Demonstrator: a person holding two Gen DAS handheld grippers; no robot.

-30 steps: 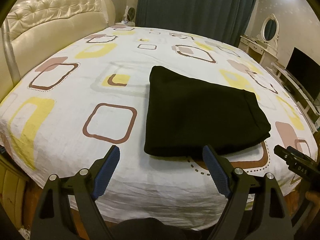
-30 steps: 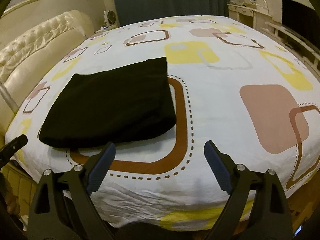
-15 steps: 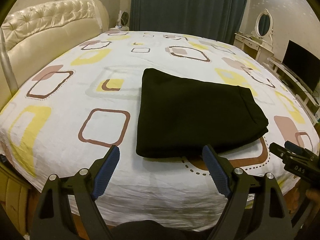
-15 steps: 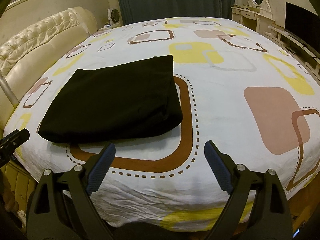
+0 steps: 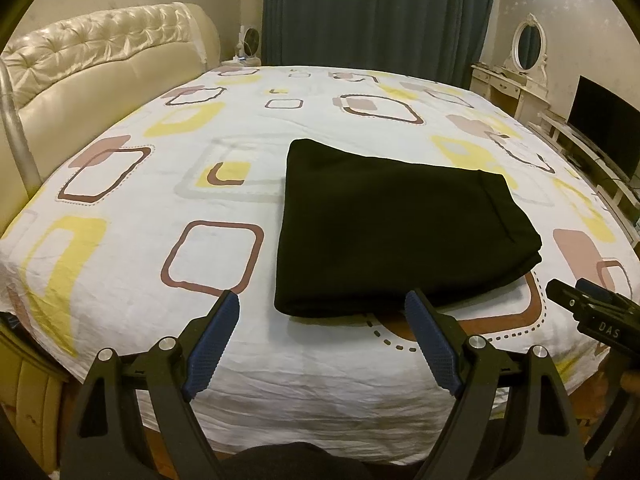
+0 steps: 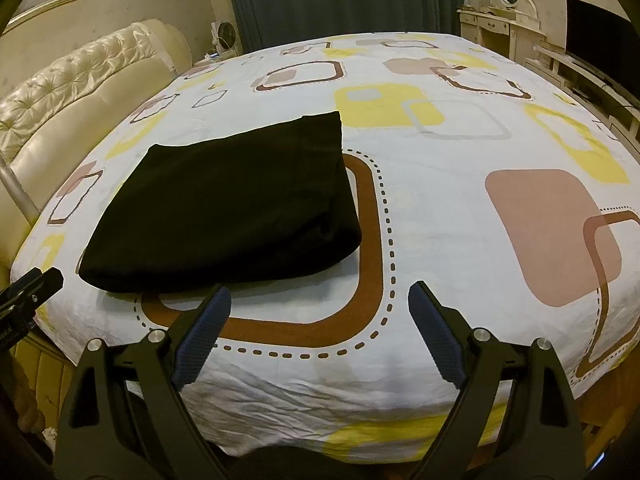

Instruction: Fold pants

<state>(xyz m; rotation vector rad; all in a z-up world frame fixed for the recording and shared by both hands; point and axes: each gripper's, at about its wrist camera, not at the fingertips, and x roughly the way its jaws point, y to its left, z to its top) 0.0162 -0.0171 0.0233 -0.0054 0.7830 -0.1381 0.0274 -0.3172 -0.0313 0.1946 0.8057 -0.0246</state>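
The black pants [image 5: 392, 232] lie folded into a flat, thick rectangle on the patterned bed sheet [image 5: 208, 272]. They also show in the right wrist view [image 6: 232, 208], left of centre. My left gripper [image 5: 322, 312] is open and empty, held back from the near edge of the pants. My right gripper [image 6: 320, 304] is open and empty, near the front edge of the bed, right of the pants. The right gripper also shows at the right edge of the left wrist view [image 5: 592, 312]. The left gripper's tip shows at the left edge of the right wrist view [image 6: 28, 292].
A cream tufted headboard [image 5: 100, 60] stands at the left. Dark curtains [image 5: 376, 12] hang behind the bed. A white dressing table with an oval mirror [image 5: 524, 68] and a dark TV screen [image 5: 604, 124] stand at the right.
Both grippers have drawn back and up from the bed, so more of the room shows. The folded pants have not moved. Both grippers stay open.
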